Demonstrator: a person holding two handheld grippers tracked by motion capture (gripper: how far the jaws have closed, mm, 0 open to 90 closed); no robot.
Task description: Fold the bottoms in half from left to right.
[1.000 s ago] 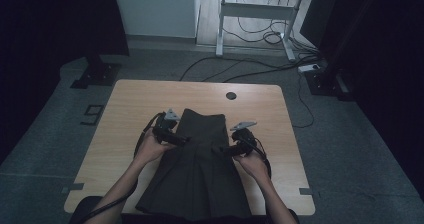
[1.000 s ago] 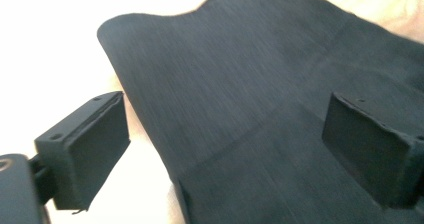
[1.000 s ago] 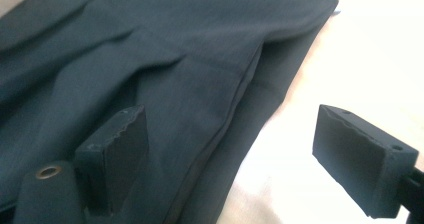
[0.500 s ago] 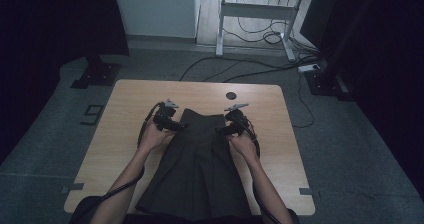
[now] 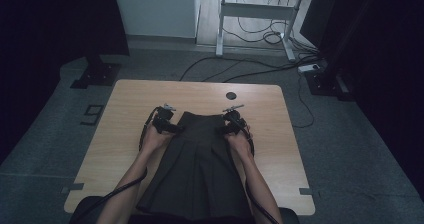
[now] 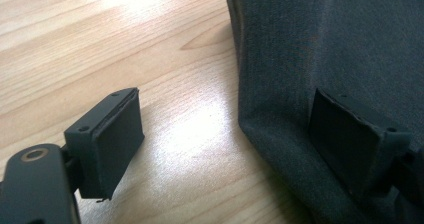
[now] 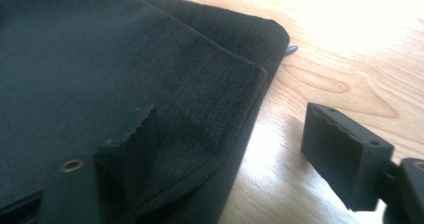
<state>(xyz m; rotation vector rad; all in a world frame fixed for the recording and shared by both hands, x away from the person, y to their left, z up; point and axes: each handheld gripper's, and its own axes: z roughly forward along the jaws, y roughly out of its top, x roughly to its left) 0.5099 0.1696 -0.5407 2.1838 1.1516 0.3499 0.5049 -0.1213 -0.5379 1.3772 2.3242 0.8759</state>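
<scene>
Both your tongs moved farther up to the skirt's (image 5: pixel 197 164) far corners; left tongs (image 6: pixel 235 144) spread, right tongs (image 7: pixel 240 154) spread, closing slightly, straddling its edges on the worktop (image 5: pixel 125 109).

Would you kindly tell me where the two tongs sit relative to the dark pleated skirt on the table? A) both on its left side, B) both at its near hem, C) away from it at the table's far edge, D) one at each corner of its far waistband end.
D: in the high view the left tongs and right tongs flank the waistband corners of the skirt, jaws open.
</scene>
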